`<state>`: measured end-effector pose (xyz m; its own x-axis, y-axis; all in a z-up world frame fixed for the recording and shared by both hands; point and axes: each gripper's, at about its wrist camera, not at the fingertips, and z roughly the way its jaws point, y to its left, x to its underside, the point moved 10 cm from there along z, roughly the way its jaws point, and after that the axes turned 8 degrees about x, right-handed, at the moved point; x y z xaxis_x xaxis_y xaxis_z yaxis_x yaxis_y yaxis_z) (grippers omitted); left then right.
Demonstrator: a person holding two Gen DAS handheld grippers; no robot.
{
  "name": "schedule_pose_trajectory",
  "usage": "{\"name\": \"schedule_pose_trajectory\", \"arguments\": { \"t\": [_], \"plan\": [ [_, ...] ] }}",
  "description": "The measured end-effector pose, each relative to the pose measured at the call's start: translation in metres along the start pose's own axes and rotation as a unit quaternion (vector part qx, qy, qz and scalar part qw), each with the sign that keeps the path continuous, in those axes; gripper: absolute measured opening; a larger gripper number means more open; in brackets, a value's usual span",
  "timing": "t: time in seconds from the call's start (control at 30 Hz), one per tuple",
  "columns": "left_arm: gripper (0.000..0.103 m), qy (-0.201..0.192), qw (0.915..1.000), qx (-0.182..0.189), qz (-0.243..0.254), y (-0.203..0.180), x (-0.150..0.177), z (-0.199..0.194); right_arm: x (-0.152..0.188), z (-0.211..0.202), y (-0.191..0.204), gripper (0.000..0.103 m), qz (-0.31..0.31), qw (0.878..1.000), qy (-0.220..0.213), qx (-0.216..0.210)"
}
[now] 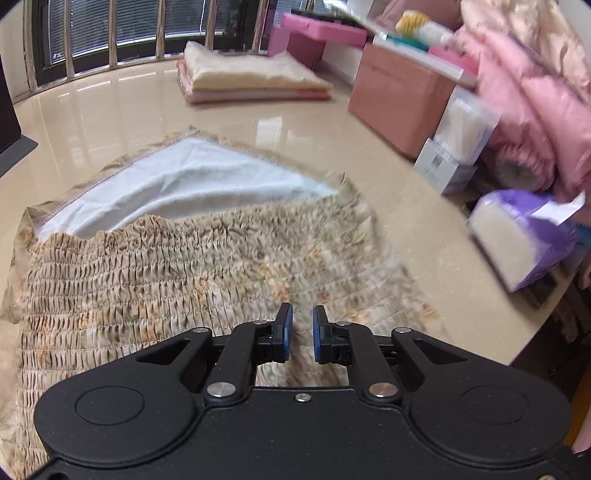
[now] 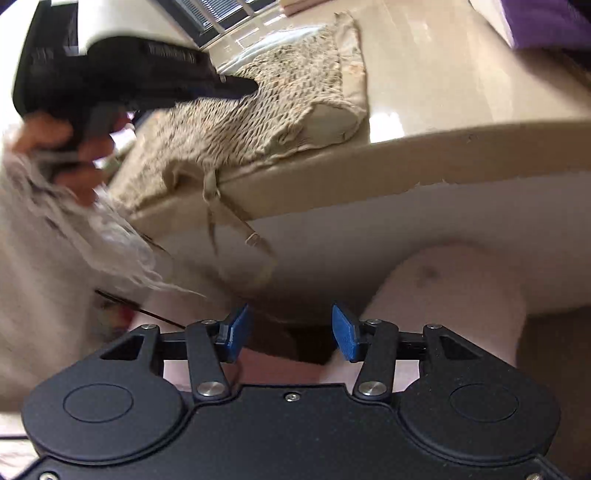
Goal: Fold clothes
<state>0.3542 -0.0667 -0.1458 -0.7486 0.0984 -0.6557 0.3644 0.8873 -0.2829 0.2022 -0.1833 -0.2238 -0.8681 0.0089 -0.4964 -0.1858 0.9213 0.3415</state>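
A beige floral smocked garment (image 1: 192,266) with a white lining (image 1: 177,184) lies spread on the glossy beige table (image 1: 424,229). My left gripper (image 1: 302,334) hovers just above its near part, jaws a small gap apart and empty. In the right wrist view the same garment (image 2: 236,122) lies at the table's edge with thin straps (image 2: 236,221) hanging over it. The left gripper's black body (image 2: 122,74) is above the garment there. My right gripper (image 2: 291,332) is open and empty, below the table edge (image 2: 443,155), away from the garment.
A folded stack of cream and pink cloth (image 1: 251,77) lies at the table's far side. Pink boxes (image 1: 399,96), white packs (image 1: 458,140), a purple tissue pack (image 1: 524,236) and pink quilted bedding (image 1: 535,92) crowd the right. A window with bars (image 1: 110,33) is behind.
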Motion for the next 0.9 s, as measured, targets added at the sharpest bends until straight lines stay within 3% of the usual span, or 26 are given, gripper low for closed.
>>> {"name": "schedule_pose_trajectory", "arguments": {
  "t": [0.07, 0.13, 0.2, 0.3, 0.4, 0.53, 0.67, 0.9],
  "plan": [
    [0.035, -0.033, 0.9994, 0.005, 0.008, -0.004, -0.002, -0.028, 0.0, 0.002, 0.006, 0.053, -0.014, 1.0, -0.003, 0.008],
    [0.076, -0.067, 0.9976, -0.006, 0.016, -0.001, 0.005, -0.063, 0.002, 0.008, 0.01, 0.053, -0.022, 1.0, -0.001, 0.004],
    [0.089, -0.101, 0.9944, -0.017, 0.025, 0.001, 0.013, -0.099, 0.0, 0.018, 0.014, 0.053, -0.025, 1.0, 0.001, 0.004],
    [0.099, -0.137, 0.9894, -0.037, 0.03, 0.013, 0.033, -0.147, -0.001, 0.027, 0.017, 0.053, -0.021, 1.0, 0.0, 0.003],
    [0.101, -0.143, 0.9865, -0.077, 0.018, 0.039, 0.064, -0.178, -0.002, 0.037, 0.015, 0.053, 0.0, 1.0, -0.004, 0.0],
    [0.102, -0.124, 0.9823, -0.138, -0.03, 0.082, 0.108, -0.188, -0.004, 0.052, 0.013, 0.053, 0.029, 0.999, -0.012, -0.005],
    [0.102, -0.089, 0.981, -0.147, -0.091, 0.109, 0.149, -0.166, -0.005, 0.066, 0.011, 0.053, 0.058, 0.998, -0.019, -0.011],
    [0.087, -0.036, 0.9807, -0.157, -0.111, 0.116, 0.182, -0.114, -0.007, 0.09, 0.005, 0.053, 0.104, 0.994, -0.025, -0.007]
  ]
}}
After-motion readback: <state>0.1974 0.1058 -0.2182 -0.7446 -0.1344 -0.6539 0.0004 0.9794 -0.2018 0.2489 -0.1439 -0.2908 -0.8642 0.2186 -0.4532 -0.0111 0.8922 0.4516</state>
